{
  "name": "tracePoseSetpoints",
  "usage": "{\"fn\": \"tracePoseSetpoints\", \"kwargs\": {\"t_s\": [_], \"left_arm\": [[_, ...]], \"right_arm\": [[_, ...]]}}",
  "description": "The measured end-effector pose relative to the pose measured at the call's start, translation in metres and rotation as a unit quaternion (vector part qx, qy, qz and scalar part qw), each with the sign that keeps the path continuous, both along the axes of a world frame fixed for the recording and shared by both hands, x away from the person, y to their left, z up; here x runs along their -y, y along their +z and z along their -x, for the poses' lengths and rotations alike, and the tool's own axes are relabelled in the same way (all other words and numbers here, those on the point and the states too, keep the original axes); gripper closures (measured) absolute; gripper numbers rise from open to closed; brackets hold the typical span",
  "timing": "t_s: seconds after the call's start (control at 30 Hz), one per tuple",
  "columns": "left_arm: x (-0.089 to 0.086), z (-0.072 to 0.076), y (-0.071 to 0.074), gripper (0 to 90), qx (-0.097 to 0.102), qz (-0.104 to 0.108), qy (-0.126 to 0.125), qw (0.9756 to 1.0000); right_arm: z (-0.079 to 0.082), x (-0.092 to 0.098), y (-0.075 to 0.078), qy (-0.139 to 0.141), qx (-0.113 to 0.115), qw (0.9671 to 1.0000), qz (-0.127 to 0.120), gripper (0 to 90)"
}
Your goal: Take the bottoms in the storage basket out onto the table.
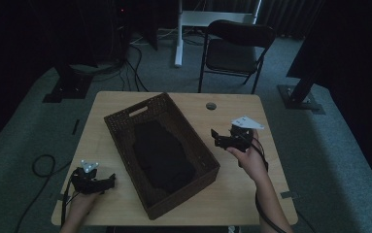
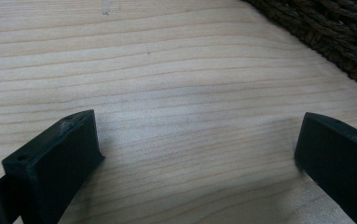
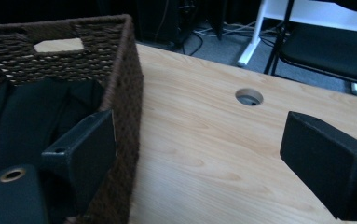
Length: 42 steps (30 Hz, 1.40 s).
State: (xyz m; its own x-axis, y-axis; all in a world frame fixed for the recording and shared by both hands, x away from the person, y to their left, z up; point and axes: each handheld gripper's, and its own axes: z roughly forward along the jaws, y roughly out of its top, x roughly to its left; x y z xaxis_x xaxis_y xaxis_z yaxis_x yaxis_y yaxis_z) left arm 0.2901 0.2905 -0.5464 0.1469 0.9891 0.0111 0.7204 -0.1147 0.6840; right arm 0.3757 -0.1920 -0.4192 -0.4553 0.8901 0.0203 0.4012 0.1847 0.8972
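Left tool: my left tool [image 1: 111, 181] sits low over the near left corner of the desk [image 1: 232, 194], jaws spread wide and holding nothing; in the left gripper view there is bare wood between them [image 2: 195, 135].
Left hand: my left hand [image 1: 82, 200] grips it from behind, cut off by the bottom edge of the high view.
Right tool: my right tool [image 1: 215, 137] hangs over the right side of the desk, jaws released and empty [image 3: 199, 154], pointing toward the basket.
Right hand: my right hand [image 1: 250, 160] holds it, forearm running in from the bottom edge.
Basket: a dark woven basket [image 1: 125, 141] lies slantwise at mid-desk between my two tools; its right wall [image 3: 127, 107] stands just beside my right tool's left jaw, and a corner of its weave [image 2: 334, 32] shows past my left tool.
Contents: a black cloth [image 1: 161, 155] lies inside, covering most of the floor [image 3: 31, 116]; it is too dark to tell folds or what kind of piece it is.
Handle slot: a cut-out [image 3: 58, 45] in the basket's far end wall.
Desk hole: a round hole [image 1: 211, 106] in the far part of the top, apart from the basket [image 3: 249, 97].
Beyond the desk: a black folding chair [image 1: 237, 48] on grey carpet, with cables [image 1: 130, 68] trailing to the left; the rest is lost in the dark.
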Motion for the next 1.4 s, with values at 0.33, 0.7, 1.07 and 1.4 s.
{"fn": "tracePoseSetpoints", "kwargs": {"t_s": [0.33, 0.7, 1.07, 1.4], "left_arm": [[0.000, 0.000, 0.000, 0.1, -0.001, 0.000, 0.000, 1.0000], [0.000, 0.000, 0.000, 0.1, 0.000, 0.000, 0.000, 1.0000], [0.000, 0.000, 0.000, 0.1, 0.000, 0.000, 0.000, 1.0000], [0.000, 0.000, 0.000, 0.0, 0.000, 0.000, -0.001, 1.0000]], "right_arm": [[0.003, -0.027, 0.014, 0.034, 0.023, 0.9991, -0.009, 10.3], [0.005, -0.075, 0.019, 0.090, 0.032, 0.9951, -0.024, 10.3], [0.008, -0.123, 0.009, 0.145, 0.046, 0.9878, -0.031, 15.3], [0.002, -0.143, -0.010, 0.164, 0.032, 0.9859, 0.003, 24.4]]}}
